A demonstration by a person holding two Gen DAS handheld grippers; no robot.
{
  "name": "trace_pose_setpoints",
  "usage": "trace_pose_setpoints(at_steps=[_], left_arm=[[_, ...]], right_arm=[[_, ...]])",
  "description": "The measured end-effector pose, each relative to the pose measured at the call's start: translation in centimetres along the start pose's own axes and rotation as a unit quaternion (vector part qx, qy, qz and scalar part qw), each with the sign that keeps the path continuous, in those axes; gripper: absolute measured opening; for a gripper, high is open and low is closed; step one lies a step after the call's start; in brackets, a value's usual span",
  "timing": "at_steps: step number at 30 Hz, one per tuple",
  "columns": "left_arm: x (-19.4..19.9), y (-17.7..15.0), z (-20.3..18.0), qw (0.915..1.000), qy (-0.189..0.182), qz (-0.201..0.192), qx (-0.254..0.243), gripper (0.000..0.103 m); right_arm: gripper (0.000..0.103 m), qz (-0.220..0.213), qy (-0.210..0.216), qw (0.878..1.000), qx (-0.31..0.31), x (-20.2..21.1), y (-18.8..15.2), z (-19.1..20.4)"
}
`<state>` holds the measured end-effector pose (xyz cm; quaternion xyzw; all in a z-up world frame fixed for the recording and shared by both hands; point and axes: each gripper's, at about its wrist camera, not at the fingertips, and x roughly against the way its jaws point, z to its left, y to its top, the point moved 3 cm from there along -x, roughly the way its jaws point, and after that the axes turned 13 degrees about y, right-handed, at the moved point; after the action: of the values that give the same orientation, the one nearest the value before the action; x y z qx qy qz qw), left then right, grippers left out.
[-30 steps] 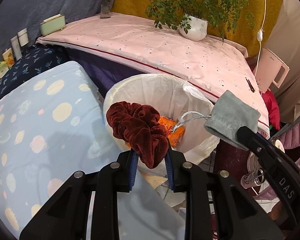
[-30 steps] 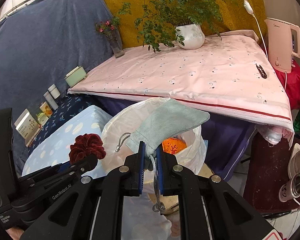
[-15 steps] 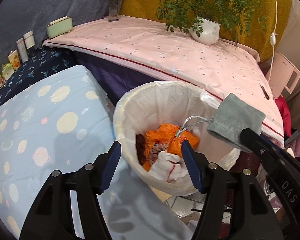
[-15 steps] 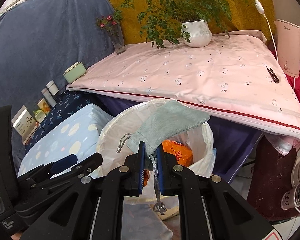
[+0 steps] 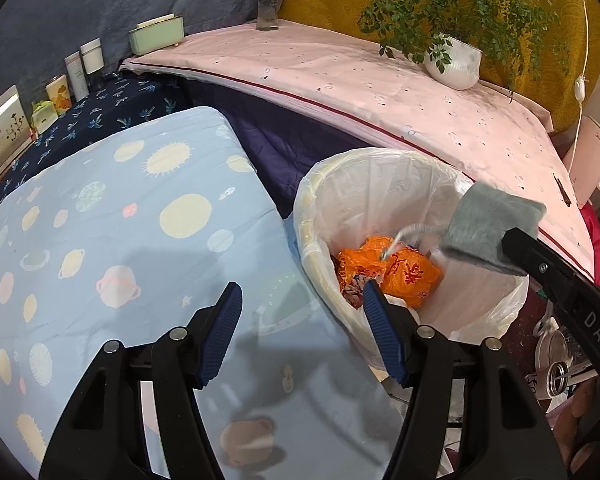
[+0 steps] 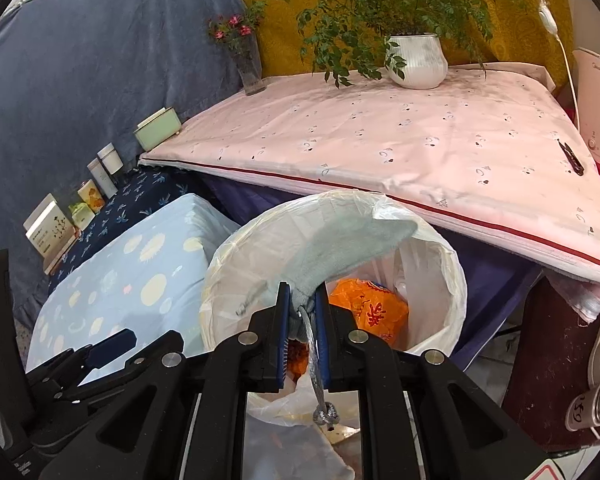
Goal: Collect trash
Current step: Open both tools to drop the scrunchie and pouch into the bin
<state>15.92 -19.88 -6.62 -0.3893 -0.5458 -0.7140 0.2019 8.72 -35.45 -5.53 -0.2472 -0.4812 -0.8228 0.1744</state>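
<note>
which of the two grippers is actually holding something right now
The right gripper: its fingers are shut on the grey drawstring pouch, held over the white-lined trash bin. The left gripper is open and empty.

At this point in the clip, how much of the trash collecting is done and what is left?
Done: orange wrappers lie in the lined bin, and the left gripper is open and empty beside its rim. In hand: the right gripper is shut on a grey drawstring pouch held over the bin mouth. Left: releasing that pouch. No other loose trash is visible.
</note>
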Motion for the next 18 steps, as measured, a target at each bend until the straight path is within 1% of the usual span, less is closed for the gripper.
trace_pose_setpoints(at_steps=[6,7,9,10,14,18], left_arm=[[0.1,-0.3,0.4,1.0,0.004,0.0,0.002,0.059],[0.1,-0.3,0.4,1.0,0.004,0.0,0.002,0.06],[0.1,-0.5,0.5,1.0,0.007,0.001,0.004,0.068],[0.2,-0.6,0.6,0.9999,0.009,-0.001,0.006,0.072],[0.7,-0.8,1.0,0.9999,0.014,-0.004,0.006,0.072],[1.4,-1.2,1.4,0.9997,0.02,-0.007,0.008,0.073]], right_arm=[[0.015,0.0,-0.002,1.0,0.001,-0.4,0.0,0.3],[0.015,0.001,-0.001,1.0,0.001,-0.4,0.0,0.2],[0.017,0.001,-0.002,1.0,0.002,-0.3,0.0,0.3],[0.019,0.001,-0.002,1.0,0.002,-0.2,0.0,0.3],[0.025,0.002,-0.004,1.0,0.004,0.3,-0.1,0.4],[0.037,0.003,-0.007,1.0,0.01,0.9,-0.1,0.6]])
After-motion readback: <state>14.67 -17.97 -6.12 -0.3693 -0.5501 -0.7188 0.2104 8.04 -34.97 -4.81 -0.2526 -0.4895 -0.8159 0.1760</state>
